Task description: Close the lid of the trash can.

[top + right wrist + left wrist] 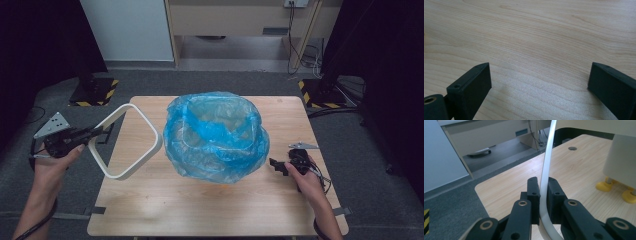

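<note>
While your left gripper (97, 131) is clamped on the white rounded-square plastic ring (131, 141), your right gripper (273, 164) rests apart over the light wooden table (200, 205).

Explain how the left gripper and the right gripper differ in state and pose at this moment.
The left gripper is shut on the white ring frame; the right gripper is open with nothing between its fingers. The left gripper holds its frame at the table's left edge; the right gripper sits low over bare wood. Both are hand-held and black.
</note>
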Motion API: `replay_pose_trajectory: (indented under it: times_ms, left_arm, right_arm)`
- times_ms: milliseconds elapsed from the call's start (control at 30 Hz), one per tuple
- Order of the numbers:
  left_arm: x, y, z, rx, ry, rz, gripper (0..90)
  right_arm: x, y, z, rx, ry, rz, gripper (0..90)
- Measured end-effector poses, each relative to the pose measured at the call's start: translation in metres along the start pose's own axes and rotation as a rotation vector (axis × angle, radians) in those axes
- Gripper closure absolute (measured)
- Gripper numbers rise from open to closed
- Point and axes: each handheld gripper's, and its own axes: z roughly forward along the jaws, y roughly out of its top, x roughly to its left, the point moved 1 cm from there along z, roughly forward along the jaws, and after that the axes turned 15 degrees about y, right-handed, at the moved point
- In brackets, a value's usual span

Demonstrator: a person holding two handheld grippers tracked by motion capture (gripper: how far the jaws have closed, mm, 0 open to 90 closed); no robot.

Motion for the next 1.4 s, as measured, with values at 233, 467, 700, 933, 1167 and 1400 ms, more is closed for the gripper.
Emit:
replay_pose_trajectory:
  times_ms: [233, 467, 700, 933, 1167, 1400]
  left_arm:
    - [0.000, 0.009, -0.006, -0.032, -0.024, -0.011, 82.2]
    - [0.003, 0.016, -0.010, -0.051, -0.041, -0.018, 82.2]
    - [0.007, 0.029, -0.008, -0.094, -0.070, -0.028, 82.2]
    - [0.005, 0.047, -0.009, -0.123, -0.089, -0.018, 82.2]
    - [0.000, 0.065, -0.004, -0.141, -0.118, -0.007, 82.2]
    - [-0.011, 0.085, 0.006, -0.155, -0.156, 0.010, 82.2]
  right_arm:
    - [0.000, 0.000, 0.000, 0.001, -0.001, -0.002, 4.8]
    - [0.000, 0.000, 0.000, 0.002, -0.001, -0.002, 4.8]
    - [0.001, 0.000, 0.001, 0.008, -0.007, -0.010, 4.8]
    - [0.001, 0.000, 0.001, 0.008, -0.010, -0.014, 4.8]
    - [0.001, 0.000, 0.001, 0.012, -0.011, -0.016, 4.8]
    - [0.001, 0.000, 0.001, 0.017, -0.016, -0.030, 4.8]
